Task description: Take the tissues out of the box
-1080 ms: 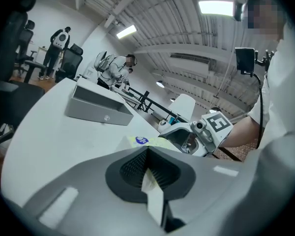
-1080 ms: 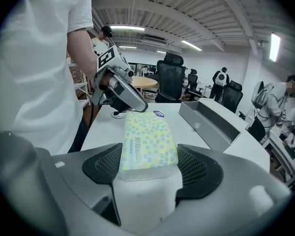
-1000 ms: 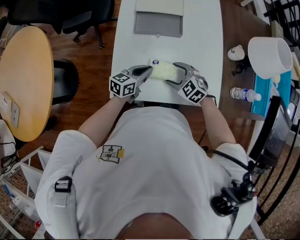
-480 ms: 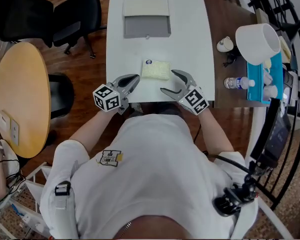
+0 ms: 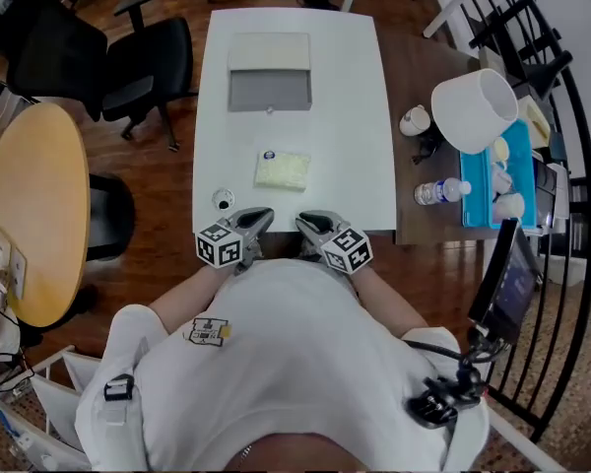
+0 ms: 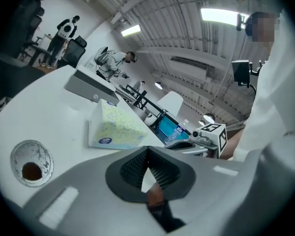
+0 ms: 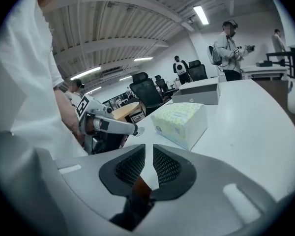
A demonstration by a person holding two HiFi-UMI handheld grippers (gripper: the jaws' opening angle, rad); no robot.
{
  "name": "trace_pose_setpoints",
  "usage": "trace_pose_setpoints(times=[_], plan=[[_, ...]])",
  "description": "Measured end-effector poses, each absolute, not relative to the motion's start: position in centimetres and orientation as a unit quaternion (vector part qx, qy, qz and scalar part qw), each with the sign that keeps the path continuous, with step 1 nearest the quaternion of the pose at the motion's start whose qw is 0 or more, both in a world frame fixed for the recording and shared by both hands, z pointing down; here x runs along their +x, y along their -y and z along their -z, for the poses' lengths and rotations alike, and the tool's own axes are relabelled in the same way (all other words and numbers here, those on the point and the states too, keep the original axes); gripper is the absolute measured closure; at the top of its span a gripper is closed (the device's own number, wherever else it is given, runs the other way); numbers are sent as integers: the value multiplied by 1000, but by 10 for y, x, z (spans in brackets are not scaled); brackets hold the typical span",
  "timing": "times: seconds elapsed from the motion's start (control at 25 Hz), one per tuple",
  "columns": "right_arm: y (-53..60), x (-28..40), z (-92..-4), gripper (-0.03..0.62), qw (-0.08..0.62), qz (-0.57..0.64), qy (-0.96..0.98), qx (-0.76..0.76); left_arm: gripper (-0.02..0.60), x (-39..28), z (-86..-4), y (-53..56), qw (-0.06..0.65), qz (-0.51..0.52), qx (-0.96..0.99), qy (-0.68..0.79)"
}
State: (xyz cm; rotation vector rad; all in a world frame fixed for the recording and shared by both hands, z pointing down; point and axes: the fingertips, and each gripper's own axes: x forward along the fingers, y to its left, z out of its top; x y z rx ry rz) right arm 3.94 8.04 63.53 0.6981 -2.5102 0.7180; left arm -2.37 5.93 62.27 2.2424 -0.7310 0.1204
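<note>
A soft pack of tissues (image 5: 282,169) with a pale yellow pattern lies flat in the middle of the white table (image 5: 364,116); it also shows in both gripper views (image 6: 115,127) (image 7: 179,119). A grey box (image 5: 269,89) with a cream top stands at the far end. Both grippers hang at the table's near edge, well short of the pack. My left gripper (image 5: 259,216) (image 6: 147,150) is shut on nothing. My right gripper (image 5: 306,221) (image 7: 148,149) has its jaws closing, down to a narrow slit with nothing between them.
A round cable hole (image 5: 223,199) sits in the table just left of the left gripper. A round wooden table (image 5: 30,205) and black chairs (image 5: 148,62) stand to the left. On the right, a dark side table carries a white bucket (image 5: 473,106), a water bottle (image 5: 441,191) and a blue tray (image 5: 502,175).
Both grippers drew back from either side of the tissue pack to the table's near edge. Their jaws went from wide apart to closed or nearly closed. The pack lies alone.
</note>
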Motion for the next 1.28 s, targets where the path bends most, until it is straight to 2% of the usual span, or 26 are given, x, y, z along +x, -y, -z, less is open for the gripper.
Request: trace_pose_setpoints(times=[0.08,0.16,0.32,1.28], plan=[[-73,43,-638,583,208,-281,898,266,581,-25,-624,-57,380,-57,875,294],[-64,47,-642,594,198,-299,890,281,581,-24,-625,-53,374,-67,875,300],[-51,48,-641,594,182,-306,889,287,581,-17,-624,-45,359,-73,881,298],[-54,38,-640,594,210,-289,894,269,581,-22,-623,-43,365,-66,874,312]])
